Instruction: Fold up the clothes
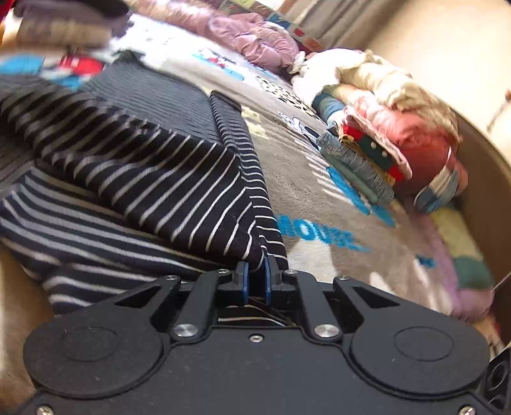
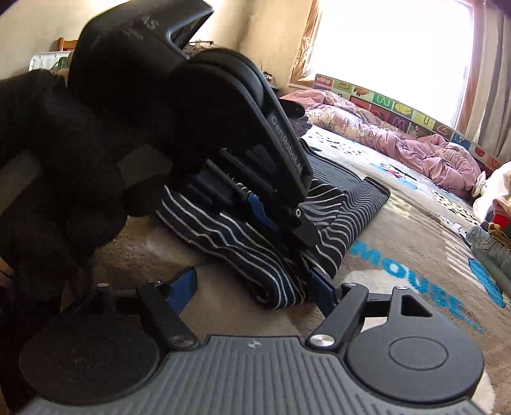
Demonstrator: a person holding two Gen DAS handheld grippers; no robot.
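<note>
A black garment with thin white stripes (image 1: pixel 166 178) lies partly folded on a grey printed blanket (image 1: pixel 319 191). My left gripper (image 1: pixel 256 276) is shut on the garment's near corner, and cloth shows between its blue pads. In the right wrist view the same gripper (image 2: pixel 271 220), held by a black-gloved hand (image 2: pixel 64 166), bears down on the striped garment (image 2: pixel 242 242). My right gripper (image 2: pixel 254 290) stands open low over the blanket. The garment's folded end lies between its blue fingers (image 2: pixel 322 292), close to the right one, and neither pad presses on it.
A stack of folded clothes (image 1: pixel 383 153) sits on the blanket to the right. A crumpled pink quilt (image 2: pixel 415 143) lies at the far side under a bright window (image 2: pixel 392 54). More clothes are piled at the top left (image 1: pixel 64 28). Blue "MOUSE" lettering (image 2: pixel 412 277) marks bare blanket.
</note>
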